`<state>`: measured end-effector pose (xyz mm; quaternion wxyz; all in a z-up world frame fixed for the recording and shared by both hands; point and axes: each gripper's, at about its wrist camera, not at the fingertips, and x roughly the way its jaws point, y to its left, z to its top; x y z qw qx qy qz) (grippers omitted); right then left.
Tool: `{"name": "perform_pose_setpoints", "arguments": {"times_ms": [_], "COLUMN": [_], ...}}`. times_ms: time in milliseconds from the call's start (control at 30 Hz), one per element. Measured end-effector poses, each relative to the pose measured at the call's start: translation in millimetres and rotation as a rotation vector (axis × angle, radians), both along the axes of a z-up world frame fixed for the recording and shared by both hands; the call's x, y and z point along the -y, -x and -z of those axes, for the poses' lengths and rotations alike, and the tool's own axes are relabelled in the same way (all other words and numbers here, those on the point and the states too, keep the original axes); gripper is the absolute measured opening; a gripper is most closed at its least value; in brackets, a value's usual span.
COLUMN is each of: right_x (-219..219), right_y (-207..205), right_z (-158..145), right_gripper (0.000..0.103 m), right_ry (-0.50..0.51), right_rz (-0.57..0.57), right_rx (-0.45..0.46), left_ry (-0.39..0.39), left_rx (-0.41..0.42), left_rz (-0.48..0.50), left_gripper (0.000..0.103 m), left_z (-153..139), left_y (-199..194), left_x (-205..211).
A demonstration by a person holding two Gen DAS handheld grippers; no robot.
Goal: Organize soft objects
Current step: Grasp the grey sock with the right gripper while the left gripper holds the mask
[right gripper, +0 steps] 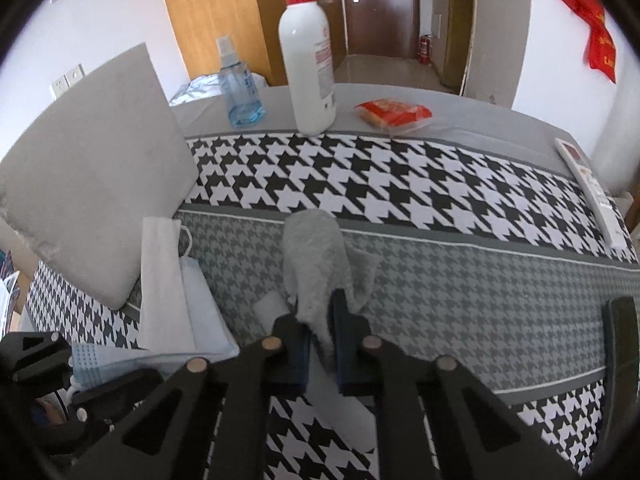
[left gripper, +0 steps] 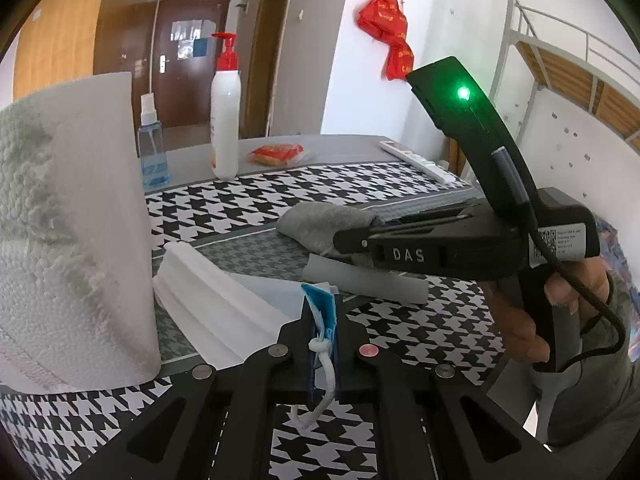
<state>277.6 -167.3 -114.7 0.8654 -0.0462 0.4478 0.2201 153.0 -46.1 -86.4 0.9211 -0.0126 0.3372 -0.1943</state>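
The left gripper (left gripper: 322, 332) is closed on a blue face mask (left gripper: 320, 312), pinching its edge so the white ear loop (left gripper: 322, 376) dangles down between the fingers. The right gripper (right gripper: 320, 340) is clamped on a grey cloth (right gripper: 316, 264) — the cloth bunches up from between the fingers and lies forward over the grey band of the checked tablecloth (right gripper: 400, 184). In the left wrist view the same cloth (left gripper: 320, 224) sits in the tips of the right gripper (left gripper: 352, 240), just above a white foam strip (left gripper: 372, 280) that lies flat on the table.

To the left of the cloth, two more masks (right gripper: 168, 280) lie side by side, one white and one pale blue, next to a leaning grey cushion (right gripper: 92, 184). At the far edge stand a white pump bottle (right gripper: 308, 56) and a small blue spray bottle (right gripper: 238, 88) — a red snack packet (right gripper: 392, 114) lies to their right, and a white remote (right gripper: 592, 192) rests near the right edge.
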Motion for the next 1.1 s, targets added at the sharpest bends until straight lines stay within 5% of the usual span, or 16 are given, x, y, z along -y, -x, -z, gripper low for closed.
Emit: {"name": "perform_pose_setpoints", "arguments": {"times_ms": [400,933,1100], "right_x": [25.4,50.8,56.1], "right_y": [26.7,49.5,55.1], "right_z": [-31.2,-46.7,-49.8], "right_gripper": [0.012,0.012,0.012], "right_ry": [-0.029,-0.067,-0.075], "right_rz": [0.047,0.114,0.124], "right_rx": [0.086,0.148,0.166], "left_ry": [0.006,0.148,0.123], "left_rx": [0.035,0.074,0.102], "left_rz": [0.03,0.095,0.082], "left_gripper": [0.006,0.006,0.006], "left_z": [-13.0,-54.0,-61.5], "left_y": [11.2,7.9,8.6], "left_x": [8.2,10.2,14.6]}}
